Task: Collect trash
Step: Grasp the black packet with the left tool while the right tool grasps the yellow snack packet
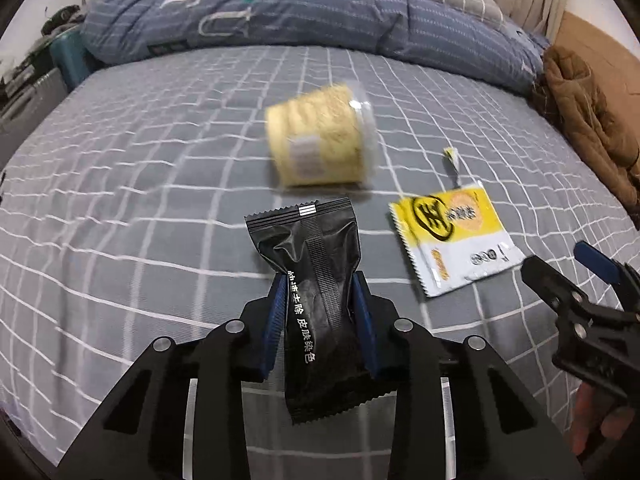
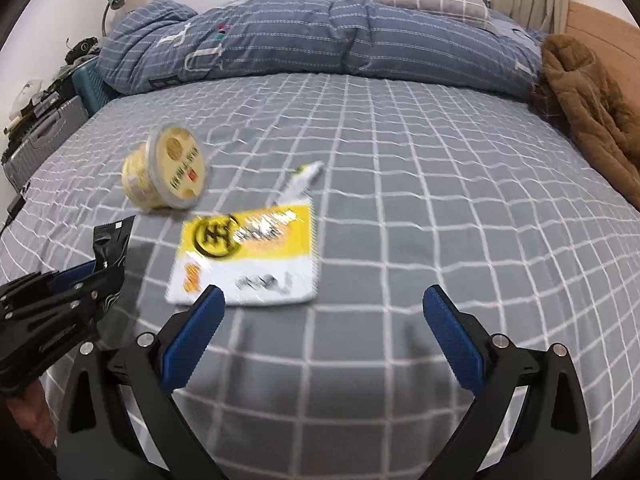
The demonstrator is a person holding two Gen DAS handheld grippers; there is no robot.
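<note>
Left wrist view: the left gripper [image 1: 320, 304] is clenched on a black wrapper [image 1: 312, 276], a light, crinkly packet, pinched at its middle, long axis running away from the camera toward the yellow cup [image 1: 320, 140].

Right wrist view: the right gripper [image 2: 322, 320] gapes empty, just short of the flat yellow sachet [image 2: 248, 256] below that cup [image 2: 168, 168]; thin and slippery-looking, probably best nipped at an edge.

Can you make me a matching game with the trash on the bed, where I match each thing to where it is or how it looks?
Things:
1. black wrapper
2. yellow cup
3. yellow and white packet
4. right gripper

Places or states:
A. lying flat on the bed
B. open, holding nothing
C. pinched in the left gripper
D. tipped on its side

Pairs: 1-C, 2-D, 3-A, 4-B
</note>
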